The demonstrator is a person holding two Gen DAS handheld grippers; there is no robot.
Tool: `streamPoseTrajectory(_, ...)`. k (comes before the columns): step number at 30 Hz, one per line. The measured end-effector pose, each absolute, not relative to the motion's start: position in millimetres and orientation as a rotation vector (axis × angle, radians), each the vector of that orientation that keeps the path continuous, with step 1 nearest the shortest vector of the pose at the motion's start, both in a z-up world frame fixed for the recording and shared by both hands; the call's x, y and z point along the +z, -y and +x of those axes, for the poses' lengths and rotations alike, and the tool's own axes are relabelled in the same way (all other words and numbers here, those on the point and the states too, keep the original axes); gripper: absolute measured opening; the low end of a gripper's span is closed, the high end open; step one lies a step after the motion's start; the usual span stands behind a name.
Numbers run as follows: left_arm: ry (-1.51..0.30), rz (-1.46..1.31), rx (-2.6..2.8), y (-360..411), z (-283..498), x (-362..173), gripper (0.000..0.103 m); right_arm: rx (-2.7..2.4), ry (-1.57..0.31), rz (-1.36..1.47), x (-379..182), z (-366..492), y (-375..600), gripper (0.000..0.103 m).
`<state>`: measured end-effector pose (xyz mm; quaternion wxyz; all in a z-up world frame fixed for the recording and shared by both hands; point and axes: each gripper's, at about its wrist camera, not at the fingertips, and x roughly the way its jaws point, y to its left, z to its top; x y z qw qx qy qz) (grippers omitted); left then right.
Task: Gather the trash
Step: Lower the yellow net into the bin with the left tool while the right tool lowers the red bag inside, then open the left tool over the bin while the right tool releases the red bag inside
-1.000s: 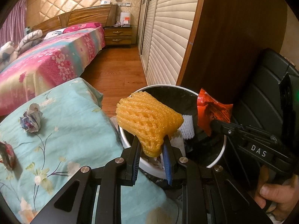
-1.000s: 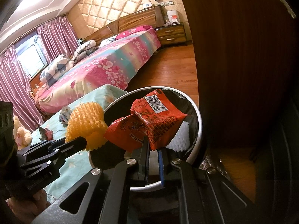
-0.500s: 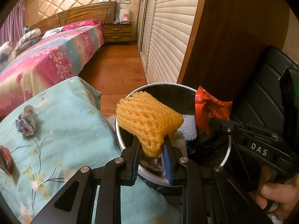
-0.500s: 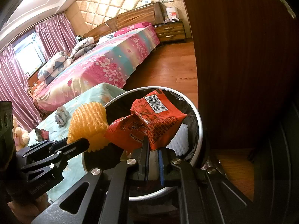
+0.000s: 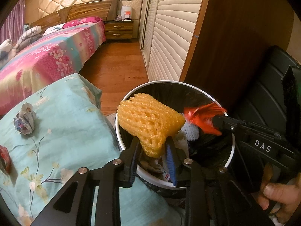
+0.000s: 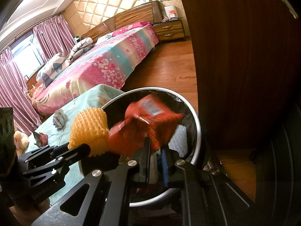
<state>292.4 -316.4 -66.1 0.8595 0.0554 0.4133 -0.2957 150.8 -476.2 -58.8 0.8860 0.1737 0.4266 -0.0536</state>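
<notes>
Now both loads hang over the bin (image 5: 231,146) at lower centre: left tongs (image 5: 153,162) have just been spreading around the orange foam net (image 5: 150,124), right tongs (image 6: 156,162) loosening on the red wrapper (image 6: 150,126). Best spread wide before pulling away.

The red wrapper (image 6: 150,124) is smeared by motion blur in both views, so its print and barcode cannot be read, and whether the fingers (image 6: 146,156) press on it cannot be told. The orange foam net (image 5: 150,124) hides much of the bin (image 5: 232,150) and part of the white foam net (image 5: 191,132) inside. On the tabletop's cloth (image 5: 65,124), another red scrap (image 5: 4,160) is cut off by the left edge. The hand (image 5: 280,195) is cropped at the lower right.
</notes>
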Motion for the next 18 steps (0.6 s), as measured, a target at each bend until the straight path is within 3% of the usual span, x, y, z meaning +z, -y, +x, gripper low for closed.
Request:
streamPoseTrajectory(3,-0.866,0.11,-0.616,314,290,-65,0.041,-0.115,-0.884,0.383,-59,149,480,0.019)
streamPoseTrajectory(5,-0.859,0.107,-0.61,311,286,-63,0.048,-0.115,-0.875,0.392,-58,146,482,0.038)
streamPoseTrajectory(8,-0.862,0.102,-0.602,307,282,-63,0.057,-0.114,-0.861,0.401,-55,143,481,0.044)
streamPoseTrajectory(14,-0.866,0.08,-0.586,291,274,-63,0.059,-0.105,-0.824,0.404,-47,135,472,0.061)
streamPoseTrajectory(18,-0.868,0.054,-0.568,271,268,-65,0.059,-0.092,-0.799,0.41,-40,131,462,0.065)
